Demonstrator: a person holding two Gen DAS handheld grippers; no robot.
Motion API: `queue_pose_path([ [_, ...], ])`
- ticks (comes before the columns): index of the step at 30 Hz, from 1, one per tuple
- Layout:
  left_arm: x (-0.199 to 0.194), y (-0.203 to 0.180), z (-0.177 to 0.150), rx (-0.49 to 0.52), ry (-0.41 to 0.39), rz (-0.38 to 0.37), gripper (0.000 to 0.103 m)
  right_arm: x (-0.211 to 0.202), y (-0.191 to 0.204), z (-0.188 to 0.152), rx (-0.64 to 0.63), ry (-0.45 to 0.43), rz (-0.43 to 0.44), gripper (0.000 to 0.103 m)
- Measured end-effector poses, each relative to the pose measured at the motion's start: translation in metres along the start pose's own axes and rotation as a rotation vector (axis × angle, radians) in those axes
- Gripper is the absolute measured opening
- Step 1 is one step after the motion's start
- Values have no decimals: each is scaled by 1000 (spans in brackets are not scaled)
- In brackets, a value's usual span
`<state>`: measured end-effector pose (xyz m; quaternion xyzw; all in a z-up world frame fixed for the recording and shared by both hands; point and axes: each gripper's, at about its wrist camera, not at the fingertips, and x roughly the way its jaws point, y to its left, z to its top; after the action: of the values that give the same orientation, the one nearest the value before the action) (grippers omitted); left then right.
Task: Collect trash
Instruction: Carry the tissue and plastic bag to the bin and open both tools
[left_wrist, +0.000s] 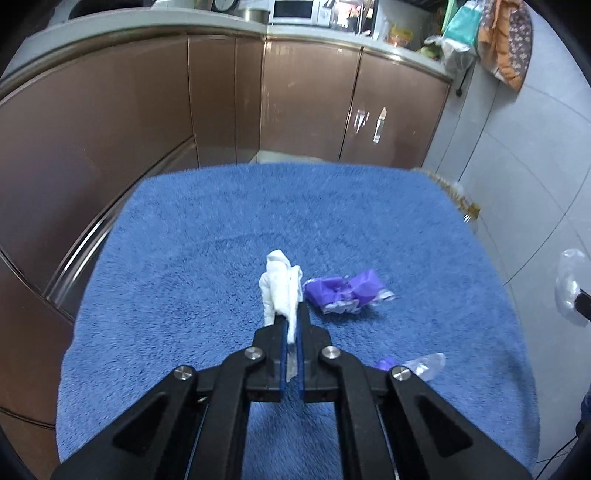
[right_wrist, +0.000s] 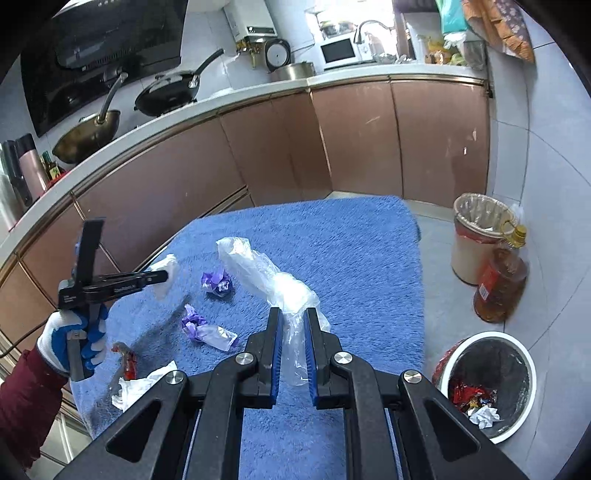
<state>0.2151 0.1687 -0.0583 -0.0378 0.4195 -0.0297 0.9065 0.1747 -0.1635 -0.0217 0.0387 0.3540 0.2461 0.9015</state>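
1. On the blue towel (right_wrist: 351, 251) covering the work surface, several scraps of trash lie scattered in front of brown kitchen cabinets (right_wrist: 354, 140).
2. The left gripper (left_wrist: 291, 314) is clenched on a crumpled white tissue (left_wrist: 280, 288), which sticks up past the fingertips; the right wrist view shows it lifted clear above the left part of the towel.
3. A gloved hand (right_wrist: 74, 339) with a dark red sleeve (right_wrist: 26, 398) holds that tool.
4. The right gripper (right_wrist: 293, 321) is closed on a clear plastic bag (right_wrist: 266, 269), pinched between the blue pads, with the loose end trailing far and left over the towel.
5. One crumpled purple wrapper (right_wrist: 218, 284) lies near the towel's middle, just right of the held tissue.
6. A second purple and clear wrapper (right_wrist: 207, 328) lies nearer, to its left.
7. A red wrapper (right_wrist: 127, 362) and a white tissue scrap (right_wrist: 140, 387) sit at the towel's near left edge.
8. On the floor to the right stands a white-rimmed bin (right_wrist: 491, 384) already holding trash, with an oil bottle (right_wrist: 498, 284) and a lined bucket (right_wrist: 476, 240) farther off.
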Motion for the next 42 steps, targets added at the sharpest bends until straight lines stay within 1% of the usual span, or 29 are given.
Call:
queue_pose_path([
  [4,-25,-16,4,14,-36,-36,3,-23,-11,-2,28,-38,-20,11],
  [6,-33,-30,5,35,-49,-56,3,-35,-21,-5,49,-56,-37,11],
  [9,-40,-60,8,75,-58,-99,3,-48,-36,-8,80,-74,-70,11],
  [14,-33,-115,13,133,-43,-183,3,-63,-71,-18,141,-88,-147,11],
  [18,-14,-173,21,192,-7,-262,3,-67,-100,-26,196,-83,-207,11],
  [23,16,-249,22,276,50,-347,3,-66,-136,-36,249,-70,-294,11],
  [26,37,-300,22,324,89,-395,3,-60,-160,-44,290,-54,-333,11],
  [29,61,-341,20,347,133,-433,3,-52,-180,-52,316,-36,-376,11],
  [36,113,-408,16,349,218,-483,3,-34,-224,-65,376,0,-435,13],
  [42,153,-444,13,333,273,-507,5,-17,-253,-73,408,36,-483,14],
])
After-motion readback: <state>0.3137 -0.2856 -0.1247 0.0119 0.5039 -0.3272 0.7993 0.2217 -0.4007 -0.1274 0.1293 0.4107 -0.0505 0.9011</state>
